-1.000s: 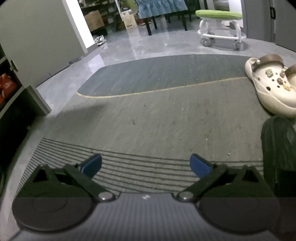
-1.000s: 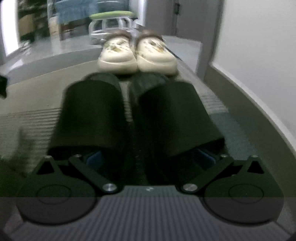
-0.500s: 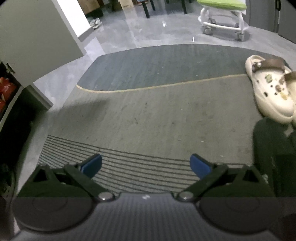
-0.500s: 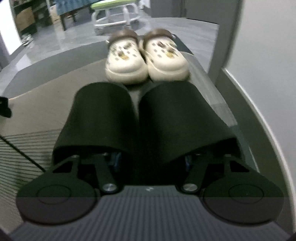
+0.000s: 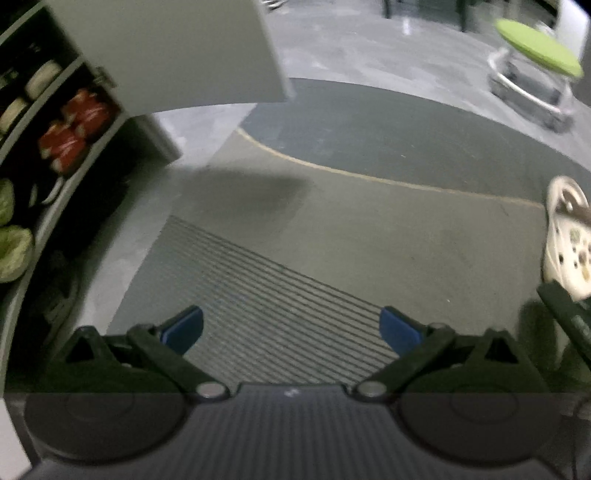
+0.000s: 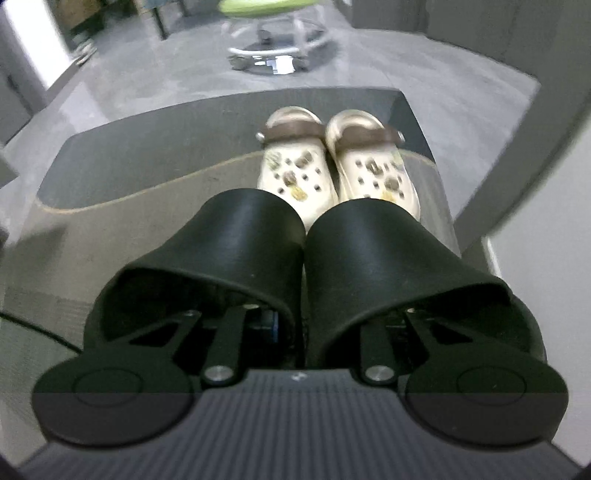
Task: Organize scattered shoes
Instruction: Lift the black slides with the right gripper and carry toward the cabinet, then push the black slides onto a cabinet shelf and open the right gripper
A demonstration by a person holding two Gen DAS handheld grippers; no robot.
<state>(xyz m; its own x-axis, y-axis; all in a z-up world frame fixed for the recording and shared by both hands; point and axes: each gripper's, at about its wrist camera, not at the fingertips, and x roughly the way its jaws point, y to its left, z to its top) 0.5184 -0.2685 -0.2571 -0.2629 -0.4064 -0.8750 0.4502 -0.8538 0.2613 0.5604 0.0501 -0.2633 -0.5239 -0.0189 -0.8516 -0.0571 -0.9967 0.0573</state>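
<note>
In the right wrist view my right gripper (image 6: 301, 325) has one finger inside each of two black slippers (image 6: 236, 243), pinching their inner walls together; the fingertips are hidden under the straps. The right slipper (image 6: 391, 254) lies beside the left one. Beyond them a pair of cream clogs (image 6: 295, 173) with brown straps stands side by side on the mat. My left gripper (image 5: 291, 328) is open and empty above the striped part of the grey mat (image 5: 332, 236). One cream clog (image 5: 567, 236) shows at its right edge.
An open shoe cabinet (image 5: 44, 155) at the left holds red shoes (image 5: 74, 129) and green ones. A green-seated stool (image 6: 273, 29) on wheels stands on the floor beyond the mat. A wall and door frame (image 6: 517, 166) run along the right.
My right gripper's fingers have closed inward inside the two black slippers and the view has risen. My left gripper has swung left toward the shoe cabinet, still open.
</note>
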